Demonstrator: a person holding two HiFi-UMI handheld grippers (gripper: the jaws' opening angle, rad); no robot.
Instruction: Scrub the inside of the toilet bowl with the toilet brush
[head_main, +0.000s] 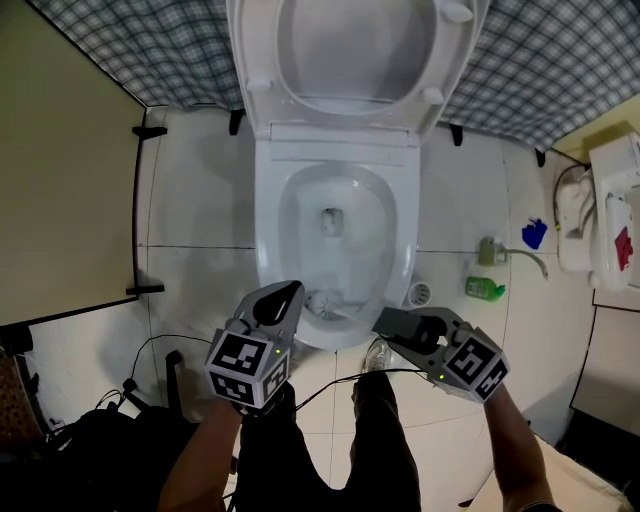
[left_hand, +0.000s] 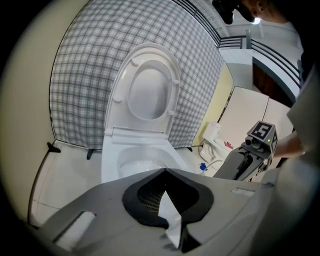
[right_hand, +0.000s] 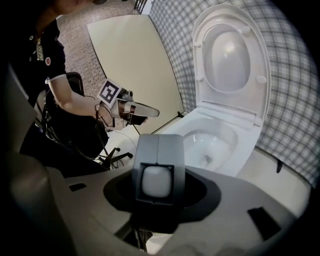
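The white toilet (head_main: 335, 215) stands with seat and lid (head_main: 355, 50) raised against the checked wall, its bowl (head_main: 340, 240) open. A pale brush-like shape (head_main: 325, 300) lies low at the bowl's front. My right gripper (head_main: 392, 322) hovers over the bowl's front right rim, shut on a grey handle piece (right_hand: 157, 150) with a white rounded end (right_hand: 157, 180). My left gripper (head_main: 288, 292) is over the front left rim, fingers drawn together to a point. In its own view, the left gripper (left_hand: 165, 172) shows a white sliver (left_hand: 169, 215) at the seam.
A green bottle (head_main: 485, 288) and a floor drain (head_main: 420, 293) sit on the tiles right of the toilet, with a blue item (head_main: 535, 233) and a white unit (head_main: 600, 215) beyond. A beige partition (head_main: 60, 200) stands left. Cables and dark bags (head_main: 100, 430) lie near my legs.
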